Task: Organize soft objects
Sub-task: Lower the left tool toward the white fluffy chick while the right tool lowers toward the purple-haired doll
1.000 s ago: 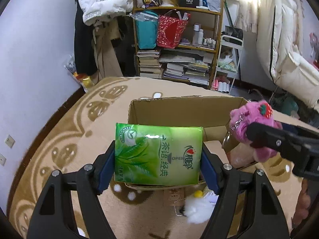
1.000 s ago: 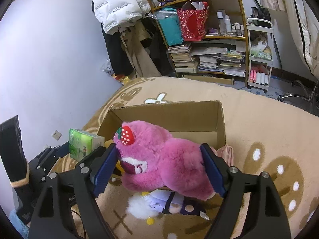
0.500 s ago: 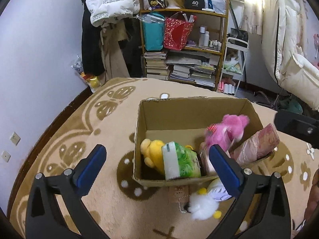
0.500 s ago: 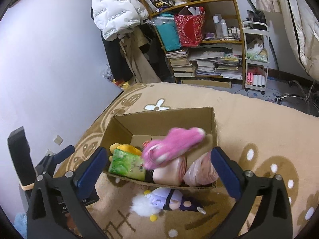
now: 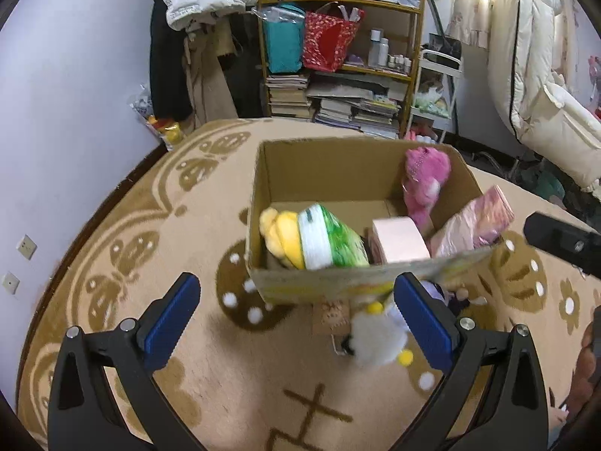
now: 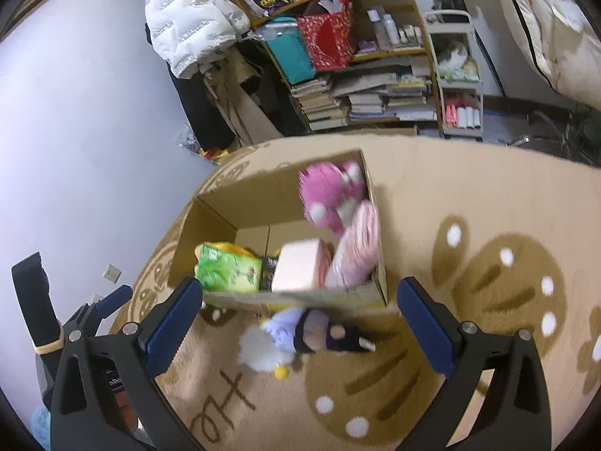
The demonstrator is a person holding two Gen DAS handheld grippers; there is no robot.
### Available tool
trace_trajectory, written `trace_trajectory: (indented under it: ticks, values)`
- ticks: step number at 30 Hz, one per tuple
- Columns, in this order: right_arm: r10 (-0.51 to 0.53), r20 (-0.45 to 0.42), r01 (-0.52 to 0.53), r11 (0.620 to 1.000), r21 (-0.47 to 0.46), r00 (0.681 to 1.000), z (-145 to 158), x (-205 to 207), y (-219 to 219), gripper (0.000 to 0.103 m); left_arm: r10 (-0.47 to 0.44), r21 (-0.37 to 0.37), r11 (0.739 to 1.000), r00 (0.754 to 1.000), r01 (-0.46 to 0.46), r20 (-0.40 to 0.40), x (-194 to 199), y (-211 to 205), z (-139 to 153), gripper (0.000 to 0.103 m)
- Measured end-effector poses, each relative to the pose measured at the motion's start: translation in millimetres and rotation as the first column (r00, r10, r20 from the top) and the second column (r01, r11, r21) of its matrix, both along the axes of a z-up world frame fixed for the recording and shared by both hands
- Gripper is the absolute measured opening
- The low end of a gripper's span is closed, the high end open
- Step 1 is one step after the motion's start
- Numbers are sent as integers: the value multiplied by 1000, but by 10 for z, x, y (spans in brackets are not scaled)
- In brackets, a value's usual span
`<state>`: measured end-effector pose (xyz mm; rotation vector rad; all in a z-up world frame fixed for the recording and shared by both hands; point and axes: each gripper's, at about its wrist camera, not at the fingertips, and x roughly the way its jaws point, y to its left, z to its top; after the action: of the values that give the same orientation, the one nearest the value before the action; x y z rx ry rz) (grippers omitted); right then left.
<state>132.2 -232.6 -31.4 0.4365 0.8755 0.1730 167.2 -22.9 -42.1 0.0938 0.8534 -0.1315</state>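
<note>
1. One cardboard box (image 5: 338, 285) stands on the rug (image 5: 225, 394).
2. Five soft things sit in the box: one pink plush toy (image 5: 426, 176) in its far right corner, one green tissue pack (image 5: 330, 240) and one yellow plush (image 5: 281, 233) at its near left, one pale pink pack (image 5: 400, 238) in the middle of the near wall, and one pink wrapped pack (image 5: 473, 221) against the right wall.
3. One white and purple plush doll (image 6: 300, 334) lies on the rug, touching the near wall.
</note>
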Motion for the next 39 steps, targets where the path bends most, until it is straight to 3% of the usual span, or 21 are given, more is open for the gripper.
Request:
trace_trajectory:
  ticks: [15,35,39]
  values:
    - [-26,-50,29,998,57,998,-300,-160,-24,103,-57,17,998,997,59,-60,-145,-118,-300,102]
    - [35,-144,-24,997,75,989,-787,-26,105,103,-89,-2,996,979,90,-182,-22,-276,-664,102]
    - [27,-138,-16,997,79,990,-827,-16,97,103,-103,27,994,977,110,-187,-7,-330,-732,102]
